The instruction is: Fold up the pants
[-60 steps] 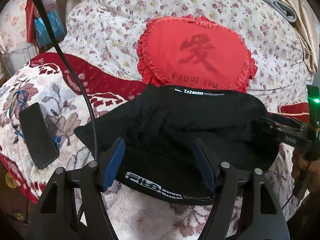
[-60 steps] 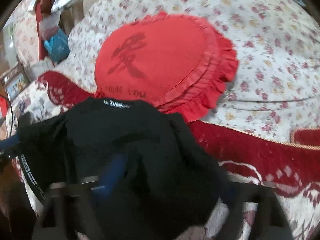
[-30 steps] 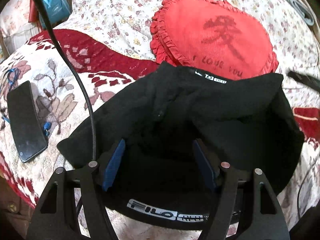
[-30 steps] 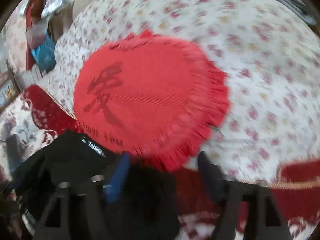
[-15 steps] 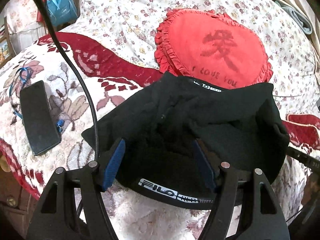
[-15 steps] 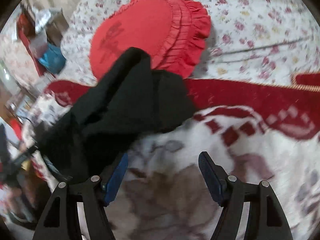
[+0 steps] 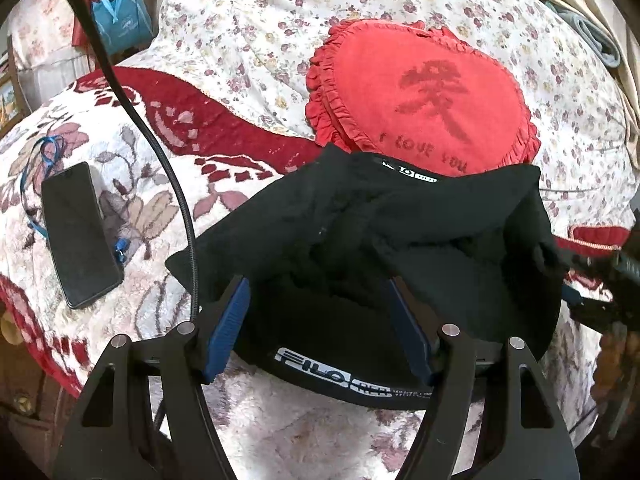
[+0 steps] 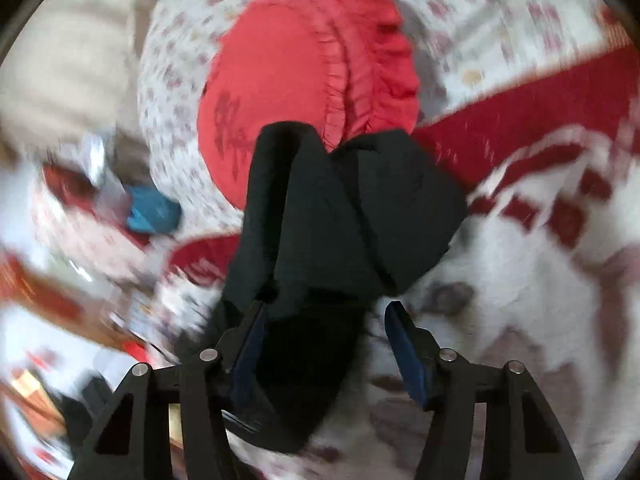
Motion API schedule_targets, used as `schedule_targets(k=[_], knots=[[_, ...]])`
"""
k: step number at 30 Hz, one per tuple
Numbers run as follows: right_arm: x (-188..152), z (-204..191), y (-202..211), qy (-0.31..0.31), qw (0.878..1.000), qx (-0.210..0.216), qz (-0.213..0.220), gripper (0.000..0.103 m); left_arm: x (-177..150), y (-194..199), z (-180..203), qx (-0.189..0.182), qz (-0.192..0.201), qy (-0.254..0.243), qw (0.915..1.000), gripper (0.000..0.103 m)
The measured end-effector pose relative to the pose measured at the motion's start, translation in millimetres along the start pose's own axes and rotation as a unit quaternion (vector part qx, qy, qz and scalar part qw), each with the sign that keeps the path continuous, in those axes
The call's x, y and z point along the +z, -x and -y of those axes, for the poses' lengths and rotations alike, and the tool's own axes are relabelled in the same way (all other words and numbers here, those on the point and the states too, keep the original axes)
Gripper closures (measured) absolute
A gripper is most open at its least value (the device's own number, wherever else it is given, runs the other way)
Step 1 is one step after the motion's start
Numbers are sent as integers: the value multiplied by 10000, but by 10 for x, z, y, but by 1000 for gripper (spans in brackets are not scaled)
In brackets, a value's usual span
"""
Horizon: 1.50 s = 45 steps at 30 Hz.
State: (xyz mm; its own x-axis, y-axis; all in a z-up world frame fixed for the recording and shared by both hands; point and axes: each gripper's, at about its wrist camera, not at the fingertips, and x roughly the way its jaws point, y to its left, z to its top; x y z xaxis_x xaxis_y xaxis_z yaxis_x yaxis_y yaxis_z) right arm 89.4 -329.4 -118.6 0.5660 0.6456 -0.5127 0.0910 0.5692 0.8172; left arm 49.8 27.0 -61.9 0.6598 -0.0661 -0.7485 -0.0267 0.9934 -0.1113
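Your work surface is a bed: a plush blanket (image 7: 132, 208) in white and dark red with leaf motifs covers the near part. Beyond it lies a cream floral quilt (image 7: 260, 32). Beige curtain fabric (image 7: 600, 8) hangs at the far right corner. Lighting is even and soft.

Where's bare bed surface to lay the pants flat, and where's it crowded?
Free: the patterned blanket between phone and black pants, and the near strip below the waistband. Floral quilt left of the red heart cushion is bare too. Crowded: pants overlap the cushion's edge; a black cable crosses the left patch.
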Motion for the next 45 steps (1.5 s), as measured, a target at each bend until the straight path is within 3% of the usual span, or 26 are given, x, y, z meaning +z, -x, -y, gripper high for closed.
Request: schedule_targets(k=[1,5,6,7,8,9,12,14,18,21,24,27,30,35,39,41,42,45], knots=[[13,34,-34,-160,9998,150,38,44,-2,4,-11,29,10,-7,10000,33],[21,-1,-6,-62,9999,96,129,45,-2,-16,-113,55,0,138,9999,33],[25,-42,-18,120,9997,-130,143,56,1,-25,-131,50,-3,182,9998,33],[38,-53,-45,290,9989,-352,132,83,6,-39,-145,49,-17,222,9997,33],[34,-89,-91,496,9972,-561,88,94,5,-42,-148,53,-22,238,9997,33],[31,-105,-155,643,9956,-678,65,99,-2,-36,-152,58,-13,255,9997,33],[1,-139,-245,967,9901,-1006,130,100,-17,4,-160,66,7,252,9997,33],[-34,-178,-111,1201,9848,-1191,396,100,-14,31,-174,92,29,245,9997,33],[-73,-329,560,1662,9672,-1596,1073,100,10,54,-216,13,46,389,9992,33],[-198,-376,1020,1774,9635,-1569,1247,101,2,71,-201,-74,56,469,9989,33],[-440,-495,1316,2162,9477,-1942,1322,101,-31,99,-163,-83,53,391,9992,33],[-642,-362,1245,2120,9577,-1840,637,101,-61,132,-170,-45,53,333,9994,33],[-805,-181,1106,2024,9600,-1932,78,100,-80,167,-253,-43,60,444,9990,33],[-814,50,1406,1602,9696,-1837,219,97,-87,208,-421,-88,19,686,9976,33],[-707,-109,1674,1711,9686,-1697,619,73,-127,190,-516,-65,-45,838,9964,33],[-641,-260,1646,1775,9731,-1312,663,71,-150,137,-528,-109,-163,896,9958,33],[-609,-309,1571,1793,9756,-1125,582,71,-161,111,-518,-112,-205,907,9956,33],[-519,-380,1028,1732,9820,-722,-201,71,-184,41,-473,-117,-298,904,9954,33]])
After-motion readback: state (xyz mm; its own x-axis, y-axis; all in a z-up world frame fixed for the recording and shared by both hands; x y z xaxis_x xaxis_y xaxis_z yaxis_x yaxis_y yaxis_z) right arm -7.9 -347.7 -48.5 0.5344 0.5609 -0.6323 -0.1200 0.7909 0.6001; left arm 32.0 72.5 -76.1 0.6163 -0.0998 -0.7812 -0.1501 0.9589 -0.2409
